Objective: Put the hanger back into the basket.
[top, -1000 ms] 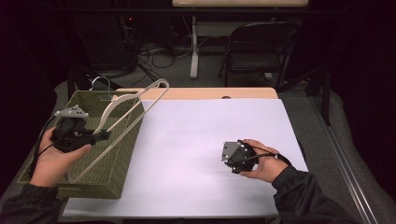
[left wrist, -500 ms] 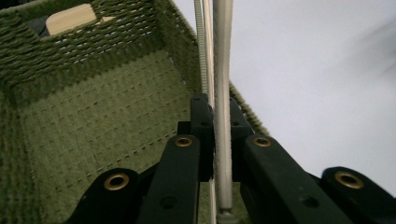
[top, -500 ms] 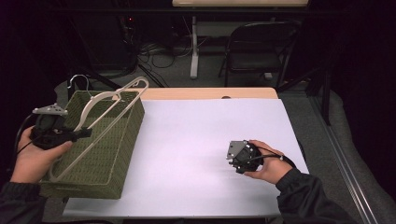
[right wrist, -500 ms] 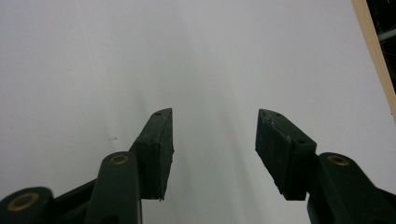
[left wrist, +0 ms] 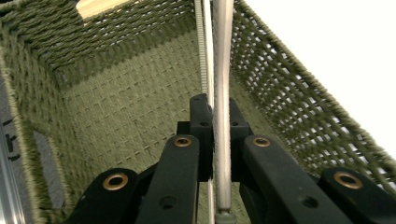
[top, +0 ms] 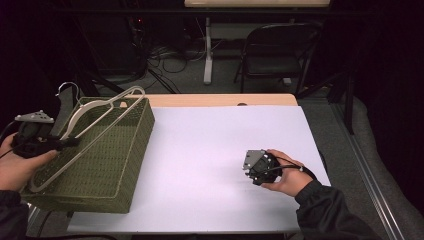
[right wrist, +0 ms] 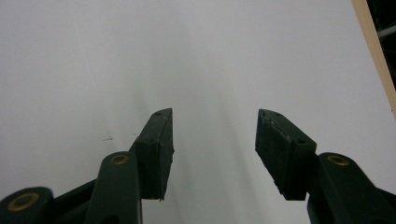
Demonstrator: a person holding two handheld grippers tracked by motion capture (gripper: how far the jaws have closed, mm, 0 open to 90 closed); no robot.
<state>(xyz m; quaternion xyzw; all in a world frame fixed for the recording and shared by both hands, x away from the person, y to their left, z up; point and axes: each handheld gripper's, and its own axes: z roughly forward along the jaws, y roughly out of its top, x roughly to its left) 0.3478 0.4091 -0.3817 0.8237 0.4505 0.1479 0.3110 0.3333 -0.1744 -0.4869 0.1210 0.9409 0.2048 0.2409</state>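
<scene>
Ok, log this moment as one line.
left gripper: shut on hanger over basket | right gripper: open, holds nothing, above white table | hanger: not in basket yet

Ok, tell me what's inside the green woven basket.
The basket has a pale clothes hanger lying slantwise across its open top, clamped by the left gripper. Below that, its woven floor looks bare; the near corner is covered by the fingers.

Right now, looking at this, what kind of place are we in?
Probably a lab or recording workspace rather than a home: a white-topped table in a dark room, cables on the floor behind it, a folding chair, and hand-held grippers working a hanger over a woven basket.
</scene>
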